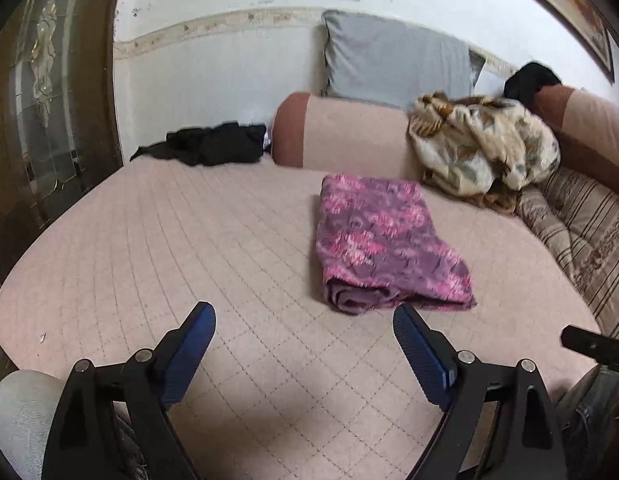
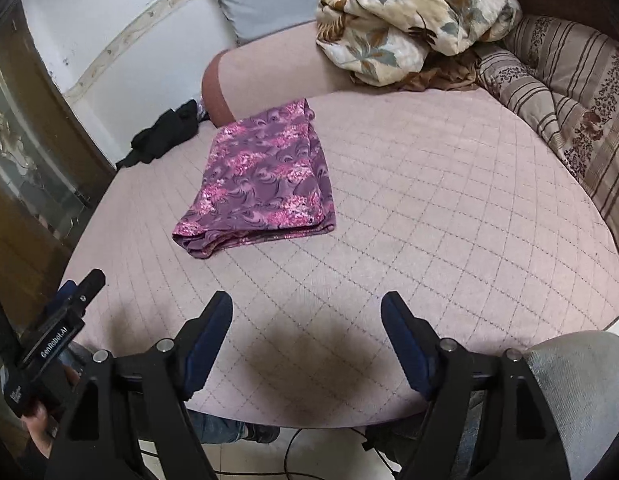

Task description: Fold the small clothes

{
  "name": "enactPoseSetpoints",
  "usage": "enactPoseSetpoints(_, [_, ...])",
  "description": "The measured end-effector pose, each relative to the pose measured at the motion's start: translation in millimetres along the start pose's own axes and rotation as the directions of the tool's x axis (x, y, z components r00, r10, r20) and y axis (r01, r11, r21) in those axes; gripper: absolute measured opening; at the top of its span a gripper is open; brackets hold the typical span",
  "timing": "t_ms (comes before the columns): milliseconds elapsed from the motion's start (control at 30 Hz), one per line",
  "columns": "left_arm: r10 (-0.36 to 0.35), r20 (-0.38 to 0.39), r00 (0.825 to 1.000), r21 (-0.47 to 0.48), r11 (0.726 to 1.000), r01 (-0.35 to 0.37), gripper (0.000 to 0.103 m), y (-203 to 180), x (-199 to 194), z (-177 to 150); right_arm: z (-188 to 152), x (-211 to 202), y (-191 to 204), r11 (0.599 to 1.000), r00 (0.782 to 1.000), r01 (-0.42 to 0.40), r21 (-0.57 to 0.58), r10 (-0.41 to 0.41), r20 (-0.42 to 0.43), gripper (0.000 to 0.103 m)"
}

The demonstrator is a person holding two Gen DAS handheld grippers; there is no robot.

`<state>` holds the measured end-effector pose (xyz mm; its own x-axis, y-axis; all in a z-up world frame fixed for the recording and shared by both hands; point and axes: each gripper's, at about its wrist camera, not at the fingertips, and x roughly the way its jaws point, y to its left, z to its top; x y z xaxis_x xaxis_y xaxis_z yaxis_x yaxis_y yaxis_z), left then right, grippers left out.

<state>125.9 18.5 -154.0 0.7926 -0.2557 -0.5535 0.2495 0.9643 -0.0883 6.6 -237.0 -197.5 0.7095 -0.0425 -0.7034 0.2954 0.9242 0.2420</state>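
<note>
A pink and purple patterned garment (image 1: pixel 383 240) lies folded into a flat rectangle on the pink quilted bed (image 1: pixel 189 248). It also shows in the right wrist view (image 2: pixel 265 184). My left gripper (image 1: pixel 305 316) is open and empty, hovering above the bed just short of the garment's near edge. My right gripper (image 2: pixel 307 304) is open and empty, above the bed's near edge, to the right of the garment. The left gripper's body (image 2: pixel 57 328) shows at the lower left of the right wrist view.
A black garment (image 1: pixel 213 146) lies crumpled at the far left of the bed. A floral blanket (image 1: pixel 485 148) is heaped against a pink bolster (image 1: pixel 341 136). A grey pillow (image 1: pixel 393 60) leans on the wall. Striped cushions (image 2: pixel 569 112) line the right side. A glass cabinet (image 1: pixel 37 100) stands left.
</note>
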Motion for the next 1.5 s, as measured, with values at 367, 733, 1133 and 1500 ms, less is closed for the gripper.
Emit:
enactPoseSetpoints(367, [0.055,0.024,0.998,0.008,0.998,-0.055,0.095,-3,-22,-4,13,-1,-4,0.996,0.997,-0.076,0.037,0.075,0.027,0.076])
enactPoseSetpoints(733, [0.107,0.014,0.994,0.027,0.994,-0.107,0.096,-15,-25,-11,27,-11,20,0.996,0.989,-0.009,-0.087,0.022,0.148,0.084])
enactPoseSetpoints(1133, [0.159,-0.056,0.986,0.083,0.985,-0.155,0.096,-21,-14,-11,17,-9,24,0.995,0.989,0.013,-0.1,0.001,0.145,0.084])
enactPoseSetpoints(1500, [0.103,-0.024,0.994,0.072,0.992,-0.101,0.097,-22,-40,3,13,-36,44,0.99,0.988,0.057,-0.126,-0.037,0.152,0.084])
